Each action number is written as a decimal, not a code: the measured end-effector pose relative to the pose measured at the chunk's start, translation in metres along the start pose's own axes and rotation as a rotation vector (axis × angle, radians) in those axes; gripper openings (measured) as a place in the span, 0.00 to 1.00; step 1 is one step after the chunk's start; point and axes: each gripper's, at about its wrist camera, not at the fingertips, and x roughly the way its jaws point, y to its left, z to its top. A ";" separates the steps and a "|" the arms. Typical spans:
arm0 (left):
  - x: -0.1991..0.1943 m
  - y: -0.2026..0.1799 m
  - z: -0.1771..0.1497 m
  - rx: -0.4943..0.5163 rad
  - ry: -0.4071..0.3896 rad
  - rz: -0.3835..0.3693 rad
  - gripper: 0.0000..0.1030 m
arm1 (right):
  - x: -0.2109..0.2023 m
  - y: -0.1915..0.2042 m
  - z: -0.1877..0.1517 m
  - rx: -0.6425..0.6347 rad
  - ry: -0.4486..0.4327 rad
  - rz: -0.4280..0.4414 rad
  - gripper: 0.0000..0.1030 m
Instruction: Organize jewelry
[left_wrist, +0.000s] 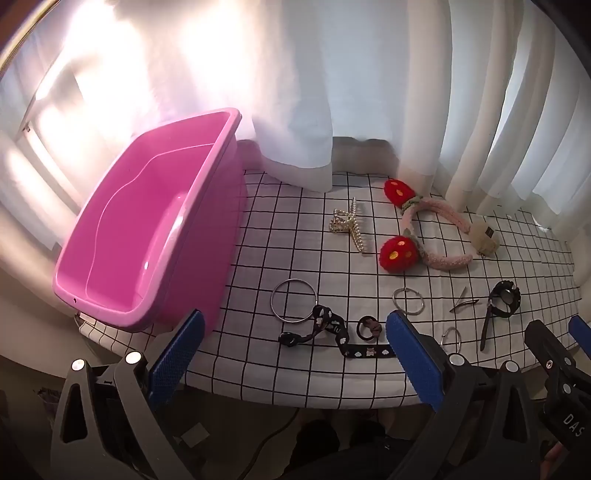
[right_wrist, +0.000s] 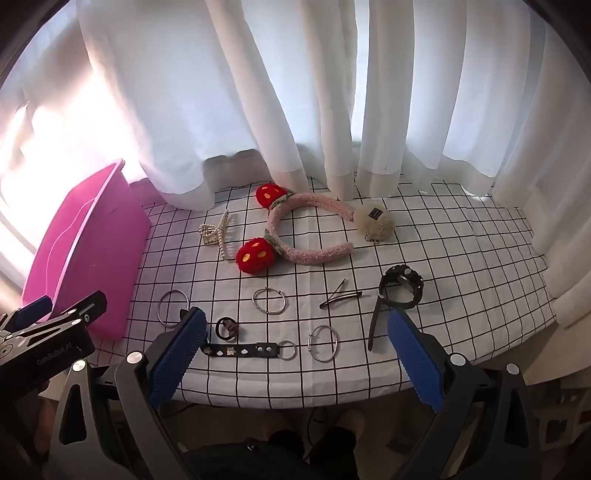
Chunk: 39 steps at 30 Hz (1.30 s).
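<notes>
A pink plastic bin stands empty at the table's left; it also shows in the right wrist view. On the checked cloth lie a pearl hair claw, a pink fuzzy headband with red strawberries, silver bangles, a black patterned strap, a small hair tie, a hair clip and a black watch. My left gripper is open and empty at the front edge. My right gripper is open and empty, also at the front edge.
White curtains hang along the back of the table and touch the cloth. The checked tablecloth ends at the front edge just ahead of both grippers. The left gripper's body sits beside the bin.
</notes>
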 end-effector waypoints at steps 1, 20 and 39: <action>0.000 0.000 0.000 0.001 0.000 -0.002 0.94 | 0.000 0.000 0.000 -0.001 0.000 -0.001 0.91; -0.003 0.000 0.000 0.009 -0.003 0.012 0.94 | 0.000 0.005 -0.003 -0.001 -0.004 -0.004 0.91; -0.001 0.004 -0.001 0.010 -0.001 0.012 0.94 | -0.001 0.005 0.000 -0.003 -0.001 0.002 0.91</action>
